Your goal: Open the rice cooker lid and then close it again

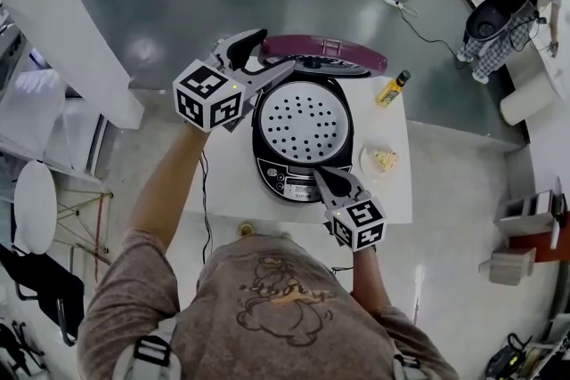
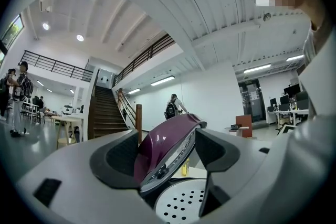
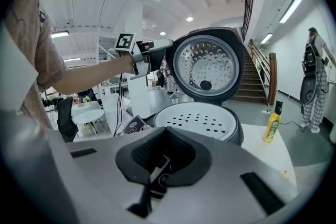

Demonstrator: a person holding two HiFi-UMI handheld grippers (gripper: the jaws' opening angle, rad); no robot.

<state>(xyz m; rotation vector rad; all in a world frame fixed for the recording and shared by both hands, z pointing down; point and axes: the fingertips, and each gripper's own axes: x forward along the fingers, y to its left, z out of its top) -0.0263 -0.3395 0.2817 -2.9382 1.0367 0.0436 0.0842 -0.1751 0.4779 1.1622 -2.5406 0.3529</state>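
The black rice cooker (image 1: 267, 157) stands on a white table (image 1: 396, 202) with its maroon lid (image 1: 325, 49) raised upright at the back. A white perforated tray (image 1: 301, 122) fills the pot. My left gripper (image 1: 252, 58) is up at the lid's left edge, shut on it; in the left gripper view the lid (image 2: 165, 147) sits between the jaws. My right gripper (image 1: 322, 181) is shut, tips down on the cooker's front control panel (image 1: 287, 180). The right gripper view shows the lid's metal inner face (image 3: 206, 64), the tray (image 3: 197, 115) and the left gripper (image 3: 152, 57).
A yellow oil bottle (image 1: 392, 88) stands on the table's back right corner. A small plate with food (image 1: 381, 159) lies right of the cooker. A cable (image 1: 206, 191) hangs off the table's left side. A person (image 1: 512, 13) stands far right, and a round white seat (image 1: 36, 205) is at left.
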